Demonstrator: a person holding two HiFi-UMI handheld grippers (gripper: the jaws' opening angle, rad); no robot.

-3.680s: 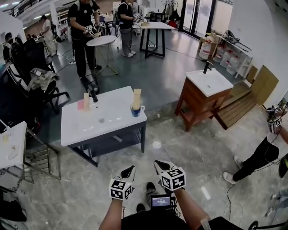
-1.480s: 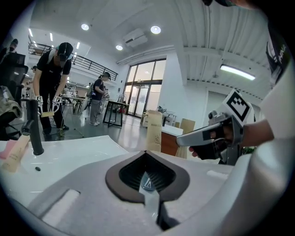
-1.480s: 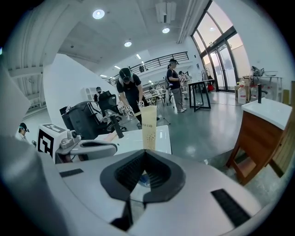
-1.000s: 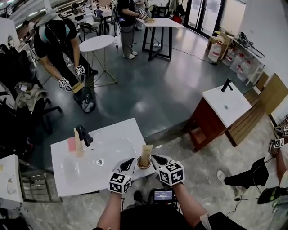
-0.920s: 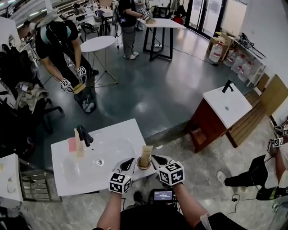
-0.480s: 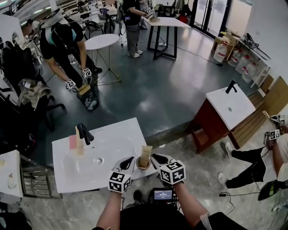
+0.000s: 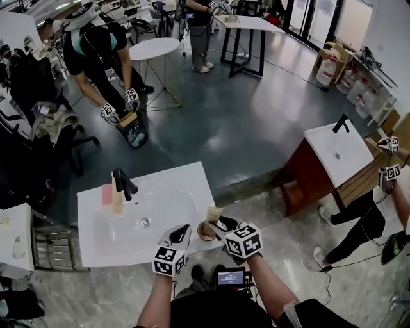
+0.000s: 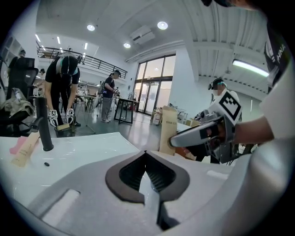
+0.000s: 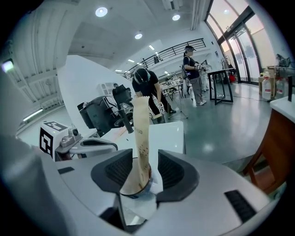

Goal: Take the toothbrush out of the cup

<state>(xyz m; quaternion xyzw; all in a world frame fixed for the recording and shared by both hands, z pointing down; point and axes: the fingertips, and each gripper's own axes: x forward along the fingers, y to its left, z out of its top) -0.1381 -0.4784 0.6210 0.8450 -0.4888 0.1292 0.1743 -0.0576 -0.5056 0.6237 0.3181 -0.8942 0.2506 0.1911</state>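
Light: bright right now, ceiling spots over the basin top | glare: floor beyond it shines | my gripper views: bent edges, black corners

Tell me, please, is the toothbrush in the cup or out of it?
In. The toothbrush's lower end sits inside the cup rim; the right gripper, its jaws having just been opening, flanks it without gripping.
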